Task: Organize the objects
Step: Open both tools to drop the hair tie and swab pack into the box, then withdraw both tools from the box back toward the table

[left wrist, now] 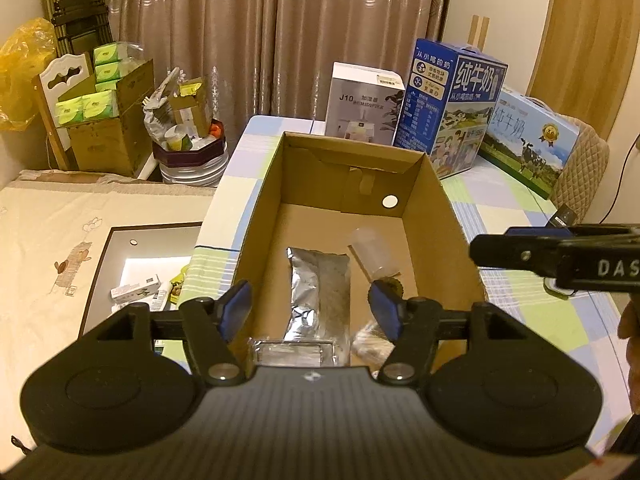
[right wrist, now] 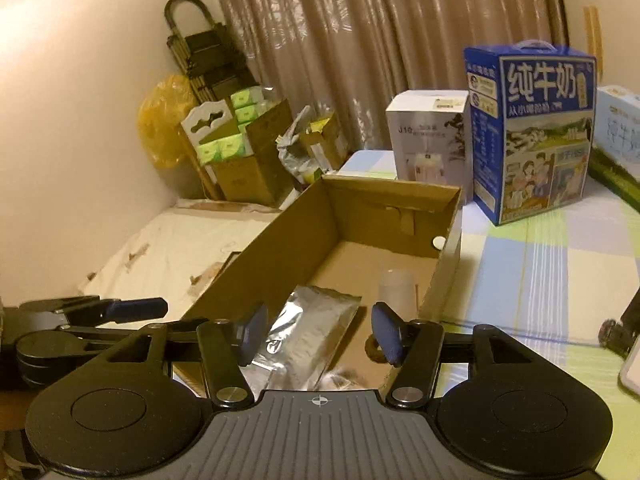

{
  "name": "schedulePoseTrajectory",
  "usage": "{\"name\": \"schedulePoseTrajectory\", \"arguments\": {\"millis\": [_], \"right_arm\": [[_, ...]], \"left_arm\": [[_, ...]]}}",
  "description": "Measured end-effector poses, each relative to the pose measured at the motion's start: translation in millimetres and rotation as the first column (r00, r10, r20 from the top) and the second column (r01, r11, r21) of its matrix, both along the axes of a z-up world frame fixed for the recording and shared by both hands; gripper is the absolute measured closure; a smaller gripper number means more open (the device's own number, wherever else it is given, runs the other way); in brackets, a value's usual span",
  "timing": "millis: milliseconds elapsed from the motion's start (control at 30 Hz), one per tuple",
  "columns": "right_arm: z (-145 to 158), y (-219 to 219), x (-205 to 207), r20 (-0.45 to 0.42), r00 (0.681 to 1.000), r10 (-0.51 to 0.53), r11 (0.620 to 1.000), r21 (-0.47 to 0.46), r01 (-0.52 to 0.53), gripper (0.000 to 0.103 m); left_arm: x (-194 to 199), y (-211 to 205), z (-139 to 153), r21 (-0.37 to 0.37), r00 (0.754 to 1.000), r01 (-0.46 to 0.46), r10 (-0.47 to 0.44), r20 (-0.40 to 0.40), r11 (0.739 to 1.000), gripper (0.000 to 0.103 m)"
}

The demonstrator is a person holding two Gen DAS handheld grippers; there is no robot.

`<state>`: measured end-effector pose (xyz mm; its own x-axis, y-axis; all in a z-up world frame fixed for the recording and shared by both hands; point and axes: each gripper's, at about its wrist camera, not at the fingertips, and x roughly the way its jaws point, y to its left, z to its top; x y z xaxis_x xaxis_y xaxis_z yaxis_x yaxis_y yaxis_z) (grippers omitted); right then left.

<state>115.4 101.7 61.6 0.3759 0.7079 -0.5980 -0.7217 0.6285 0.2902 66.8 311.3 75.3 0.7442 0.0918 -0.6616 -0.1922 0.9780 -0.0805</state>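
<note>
At the bottom of the left wrist view, the left gripper [left wrist: 312,308] stands with its blue-padded jaws apart and nothing pressed between them. The right gripper [right wrist: 320,332], low in its own view, is likewise parted and empty. Both hang over the near end of an open brown cardboard box [left wrist: 448,216] in mid-frame. On its floor lie a crinkled silver foil pouch [left wrist: 320,288], centre, and a clear plastic cup [left wrist: 372,254] tipped on its side, just right of the pouch. Behind the box, upper right, stand a white humidifier carton [left wrist: 360,100] and a blue milk carton [left wrist: 448,108].
</note>
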Motion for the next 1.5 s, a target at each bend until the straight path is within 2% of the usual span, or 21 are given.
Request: {"name": "schedulePoseTrajectory", "arguments": {"millis": [67,200,267,600,867,1167,1500], "right_arm": [[-1,-6,-2,-0.003,1.0,-0.008,1.0,-0.007,0.008,0.048],[-3,-21,-7,-0.016,0.999,-0.029,0.999,-0.02,0.028,0.048],[-5,-31,-15,-0.022,0.999,-0.036,0.999,-0.027,0.035,0.048],[0,-78,-52,0.009,0.998,-0.068,0.994,-0.085,0.069,0.048],[9,-118,-69,0.007,0.993,-0.12,0.99,-0.074,0.121,0.048],[10,-172,-77,0.013,0.976,-0.219,0.972,-0.082,0.219,0.048],[11,-246,-69,0.002,0.925,-0.38,0.923,-0.058,0.379,0.048]], "left_arm": [[-3,-1,0,0.003,1.0,-0.001,0.001,0.002,1.0,0.041],[-11,-8,1,0.0,1.0,-0.007,0.007,0.01,1.0,0.028],[-16,-13,1,-0.005,1.0,-0.008,0.008,0.01,1.0,0.024],[-43,-47,11,-0.001,1.0,-0.002,0.002,0.013,1.0,0.012],[-61,-77,21,0.003,0.999,0.012,-0.012,0.037,1.0,0.001],[-69,-113,31,-0.001,0.996,0.06,-0.059,0.074,0.998,0.001],[-48,-166,32,0.002,0.983,0.169,-0.168,0.077,0.986,0.001]]}}
